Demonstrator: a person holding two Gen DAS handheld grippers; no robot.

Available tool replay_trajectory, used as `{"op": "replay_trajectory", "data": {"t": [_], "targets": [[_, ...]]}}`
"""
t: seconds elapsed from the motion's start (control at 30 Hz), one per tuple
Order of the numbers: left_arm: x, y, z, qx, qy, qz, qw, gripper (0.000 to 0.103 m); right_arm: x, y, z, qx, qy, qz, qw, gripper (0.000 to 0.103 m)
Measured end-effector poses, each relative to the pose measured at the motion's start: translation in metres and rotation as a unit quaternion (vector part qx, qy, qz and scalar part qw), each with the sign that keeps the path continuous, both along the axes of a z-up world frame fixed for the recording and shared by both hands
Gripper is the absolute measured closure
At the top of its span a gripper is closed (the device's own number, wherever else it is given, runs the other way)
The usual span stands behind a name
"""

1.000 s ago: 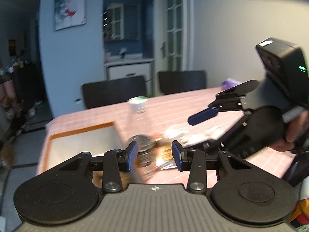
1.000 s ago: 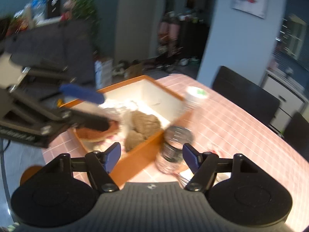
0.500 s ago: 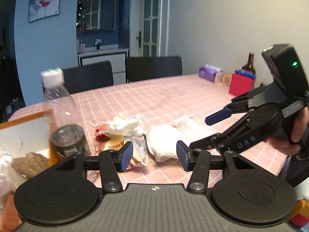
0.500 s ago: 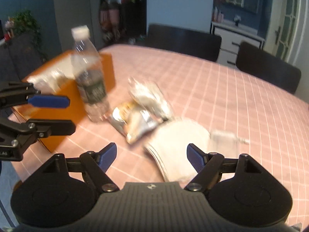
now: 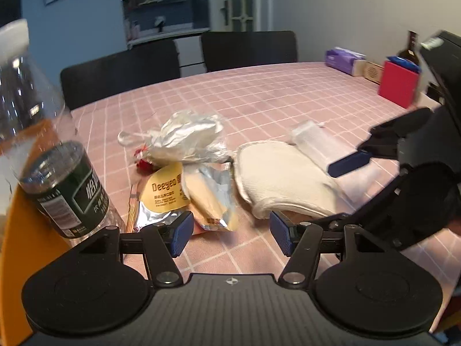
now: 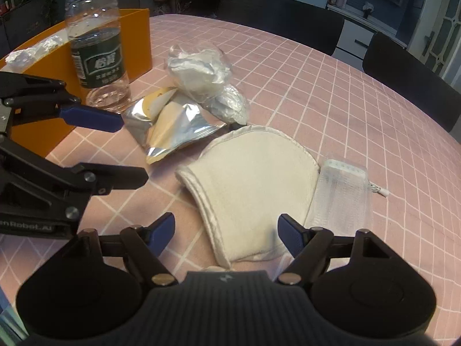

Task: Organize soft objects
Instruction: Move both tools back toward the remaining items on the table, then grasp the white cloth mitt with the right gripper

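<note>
Left gripper [image 5: 229, 238], jaws just widened and empty, hangs at six o'clock of the yellow-and-silver foil snack packet [image 5: 184, 199]; right gripper [image 6: 226, 232] gapes empty over the folded cream cloth [image 6: 253, 184].

Both tongs, left [image 5: 229, 236] and right [image 6: 226, 232], gape empty.

Blue wall [image 5: 95, 14], black chairs [image 5: 121, 72], glazed door [image 5: 242, 0], dim light

A pink tablecloth [image 6: 317, 92] gridded in white carries a cream cloth [image 6: 253, 184], a silver-and-yellow snack packet [image 6: 173, 127], a green-labelled clear bottle [image 6: 98, 57] and an orange box [image 6: 138, 43].
</note>
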State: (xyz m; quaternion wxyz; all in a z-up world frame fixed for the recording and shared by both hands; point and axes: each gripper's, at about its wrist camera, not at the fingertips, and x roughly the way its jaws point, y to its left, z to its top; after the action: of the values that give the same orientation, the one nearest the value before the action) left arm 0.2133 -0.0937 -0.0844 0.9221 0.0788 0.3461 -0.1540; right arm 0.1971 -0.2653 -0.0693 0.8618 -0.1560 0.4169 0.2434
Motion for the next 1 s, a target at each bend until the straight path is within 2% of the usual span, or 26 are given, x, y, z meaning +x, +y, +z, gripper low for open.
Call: {"op": "replay_trajectory", "data": {"t": [0.2,0.37,0.5,0.57,0.63,0.67,0.77,0.8,0.83,1.0], "targets": [[0.012,-0.005,-0.013,0.019,0.002,0.017,0.9997,0.032,0.004,-0.003,-0.01,0.004,0.0,0.005,1.0,0.034],[0.016,-0.013,-0.02,0.047,-0.006,0.019,0.9987,0.036,0.001,-0.001,-0.019,-0.016,-0.012,0.012,1.0,0.049],[0.017,-0.015,-0.022,0.063,-0.014,0.022,0.9977,0.052,0.002,-0.003,-0.019,-0.015,-0.013,0.008,1.0,0.062],[0.015,-0.015,-0.023,0.061,-0.014,0.022,0.9978,0.055,0.001,-0.004,-0.018,-0.019,-0.015,0.008,1.0,0.072],[0.013,-0.014,-0.022,0.057,-0.013,0.022,0.998,0.063,0.0,-0.004,-0.018,-0.023,-0.017,0.011,1.0,0.077],[0.012,-0.013,-0.022,0.056,-0.013,0.025,0.998,0.071,0.0,-0.004,-0.018,-0.026,-0.017,0.012,0.999,0.079],[0.007,-0.009,-0.018,0.053,-0.013,0.025,0.9982,0.078,-0.001,-0.003,-0.017,-0.035,-0.022,0.016,0.999,0.082],[0.004,-0.008,-0.016,0.052,-0.013,0.023,0.9983,0.084,-0.001,-0.003,-0.016,-0.035,-0.022,0.015,0.999,0.083],[0.0,-0.007,-0.014,0.051,-0.016,0.02,0.9984,0.095,-0.002,-0.003,-0.013,-0.033,-0.021,0.014,0.999,0.083],[-0.027,0.003,-0.003,0.028,-0.022,0.014,0.9993,0.095,-0.014,0.003,0.008,-0.019,-0.004,0.026,0.999,0.084]]}}
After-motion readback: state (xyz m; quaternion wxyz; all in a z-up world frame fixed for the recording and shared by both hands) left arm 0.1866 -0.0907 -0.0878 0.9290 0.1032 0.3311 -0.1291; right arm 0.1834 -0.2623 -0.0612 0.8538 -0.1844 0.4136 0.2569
